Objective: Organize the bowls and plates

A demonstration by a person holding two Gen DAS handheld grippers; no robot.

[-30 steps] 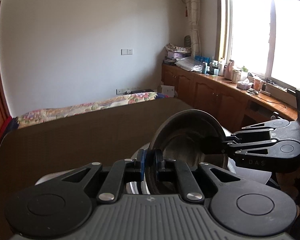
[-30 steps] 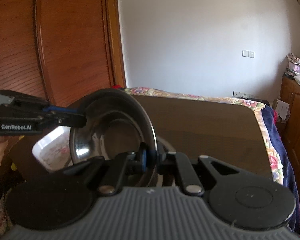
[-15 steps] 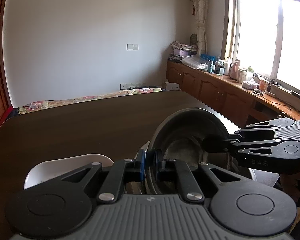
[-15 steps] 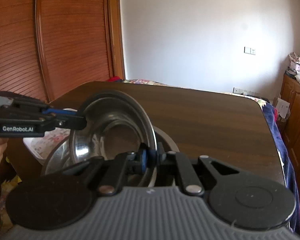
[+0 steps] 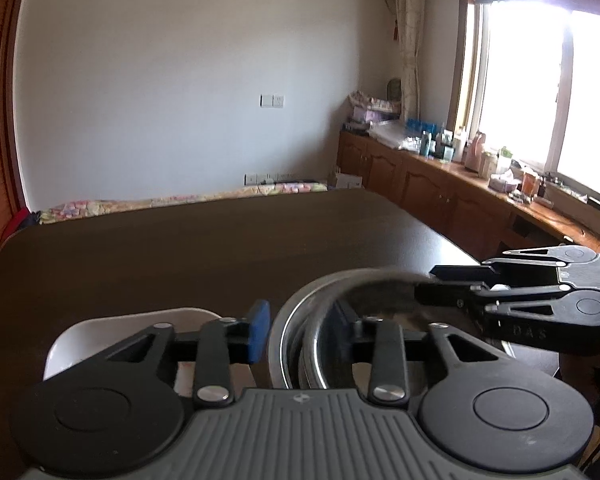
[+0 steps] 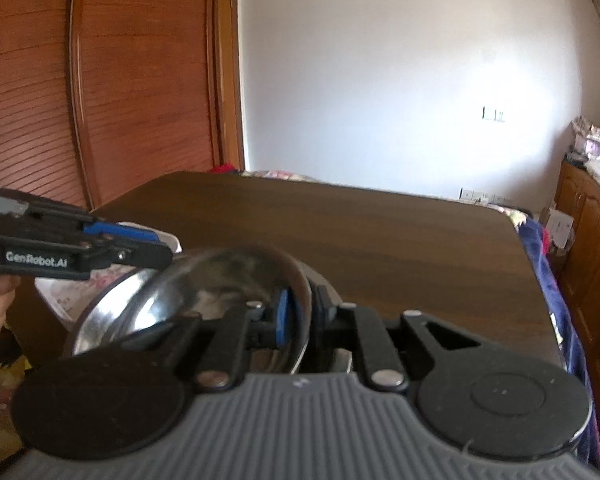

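Bowl released onto the stack, both grips letting go

Steel bowl (image 5: 332, 300) is settling into the lower steel bowl (image 5: 278, 340) at the near edge of the dark table (image 5: 220, 248); a second ago it was being carried tilted above the table between both tools, so the nesting step is looking all but finished. Left gripper (image 5: 306, 330) is standing open; its jaws have just been opening, the near rim is sitting between them and the blue pad (image 5: 259, 332) is clear of the metal. Right gripper (image 6: 300, 314) is parting too, jaws just opened a little; in the right wrist view the far-right rim is lying in the narrow gap, apparently no longer pinched, though motion blur is making contact hard to judge. White dish (image 5: 112, 332) is resting just left of the stack. Judgement: bowls are now grouped; both tools are needing to back away without dragging the rim, since the upper bowl is still blurred and perhaps rocking; plates are remaining to sort.
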